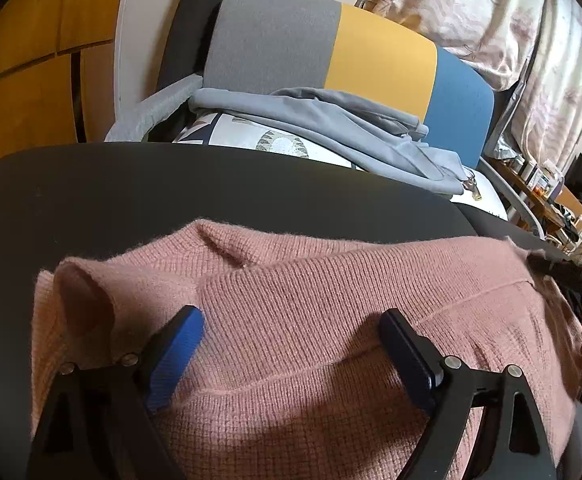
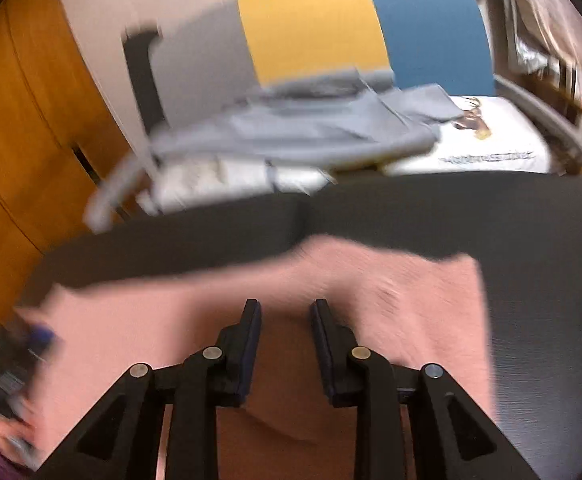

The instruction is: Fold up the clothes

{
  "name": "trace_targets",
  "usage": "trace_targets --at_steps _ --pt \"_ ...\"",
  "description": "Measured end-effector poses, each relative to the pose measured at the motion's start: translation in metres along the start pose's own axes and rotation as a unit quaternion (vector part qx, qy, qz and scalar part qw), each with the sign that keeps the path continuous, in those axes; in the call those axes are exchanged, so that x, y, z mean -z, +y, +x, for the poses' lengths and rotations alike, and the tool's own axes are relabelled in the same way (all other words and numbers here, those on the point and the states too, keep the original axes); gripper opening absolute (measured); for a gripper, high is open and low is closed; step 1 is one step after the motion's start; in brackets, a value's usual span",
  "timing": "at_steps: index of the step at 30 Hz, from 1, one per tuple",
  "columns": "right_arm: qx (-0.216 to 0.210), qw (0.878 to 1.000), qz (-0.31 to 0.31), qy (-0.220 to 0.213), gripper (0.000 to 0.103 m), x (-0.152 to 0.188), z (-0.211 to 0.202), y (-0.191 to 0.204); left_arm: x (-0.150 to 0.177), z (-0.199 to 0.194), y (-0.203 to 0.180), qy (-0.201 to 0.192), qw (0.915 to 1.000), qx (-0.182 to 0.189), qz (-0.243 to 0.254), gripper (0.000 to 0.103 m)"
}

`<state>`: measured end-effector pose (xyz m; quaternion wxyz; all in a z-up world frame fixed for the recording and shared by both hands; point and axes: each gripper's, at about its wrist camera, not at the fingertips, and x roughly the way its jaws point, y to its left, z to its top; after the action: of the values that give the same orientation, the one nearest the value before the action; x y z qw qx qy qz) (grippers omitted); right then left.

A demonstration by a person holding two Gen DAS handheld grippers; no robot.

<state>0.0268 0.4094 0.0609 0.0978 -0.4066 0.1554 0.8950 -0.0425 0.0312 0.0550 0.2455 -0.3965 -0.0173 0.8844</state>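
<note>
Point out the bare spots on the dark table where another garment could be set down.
Bare dark tabletop runs between the pink knit sweater and the table's far edge, and again right of the sweater. The multicoloured chair behind is crowded with a grey-blue hoodie.

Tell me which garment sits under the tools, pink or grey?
The pink knit sweater, spread on the dark table beneath both tools. The grey hoodie lies farther off on the chair.

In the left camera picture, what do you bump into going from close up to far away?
Left gripper → pink knit sweater → dark table → grey-blue hoodie → grey, yellow and blue chair back.
</note>
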Motion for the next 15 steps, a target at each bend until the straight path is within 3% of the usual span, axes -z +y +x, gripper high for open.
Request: trace_targets --at_steps 9,13,15 --pt "0.029 0.999 -0.02 -0.021 0.026 0.026 -0.031 0.014 0.0 -0.002 -0.003 0.003 0.9998 -0.016 0.007 0.091" --pt "0.034 0.999 -0.027 -0.025 0.026 0.05 -0.047 0.013 0.002 -0.014 -0.011 0.022 0.9976 -0.064 0.018 0.091" --pt "0.036 0.999 -0.03 -0.026 0.026 0.062 -0.055 0.013 0.009 -0.031 -0.011 0.011 0.9959 -0.086 0.023 0.091"
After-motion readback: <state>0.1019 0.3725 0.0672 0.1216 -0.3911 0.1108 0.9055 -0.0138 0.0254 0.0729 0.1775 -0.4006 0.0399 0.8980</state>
